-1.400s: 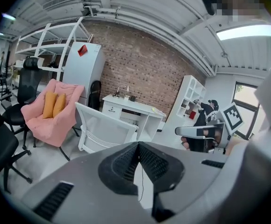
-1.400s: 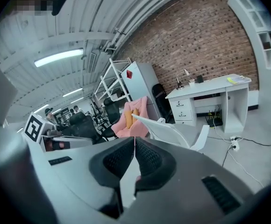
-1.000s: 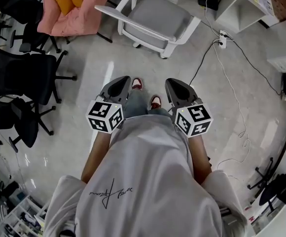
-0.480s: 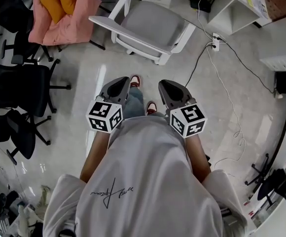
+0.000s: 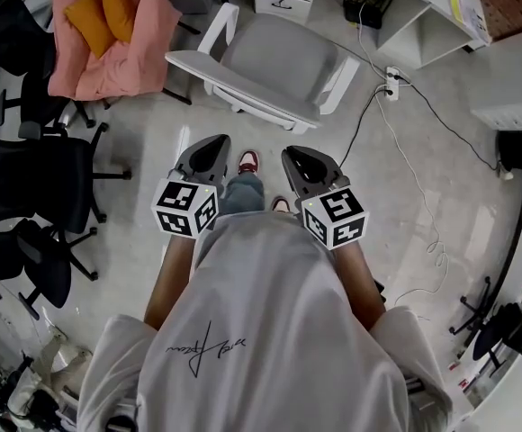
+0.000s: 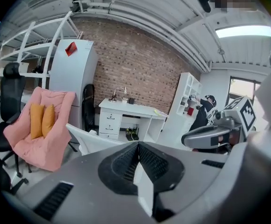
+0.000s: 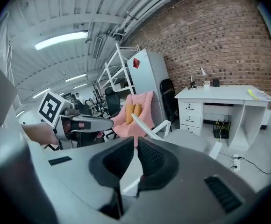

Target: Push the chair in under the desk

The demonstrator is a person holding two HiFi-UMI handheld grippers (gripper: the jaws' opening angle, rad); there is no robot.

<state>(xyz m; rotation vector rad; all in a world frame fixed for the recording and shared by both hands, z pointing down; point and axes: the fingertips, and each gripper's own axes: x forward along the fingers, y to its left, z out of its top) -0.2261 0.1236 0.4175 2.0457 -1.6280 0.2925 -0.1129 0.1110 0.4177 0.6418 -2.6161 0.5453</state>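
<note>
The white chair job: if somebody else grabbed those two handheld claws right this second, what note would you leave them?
Left gripper: jaws shut, nothing in them.
Right gripper: jaws shut, nothing in them.
Both are held side by side, pointing at the white chair, with bare floor between them and it; neither touches it.
The chair stands out in the open, its backrest nearest you and its seat toward the white desk.
Done: nothing yet; the chair is not under the desk.
Left: reach the backrest and push the chair in. Mind the power strip and its cable on the floor to the chair's right.
</note>
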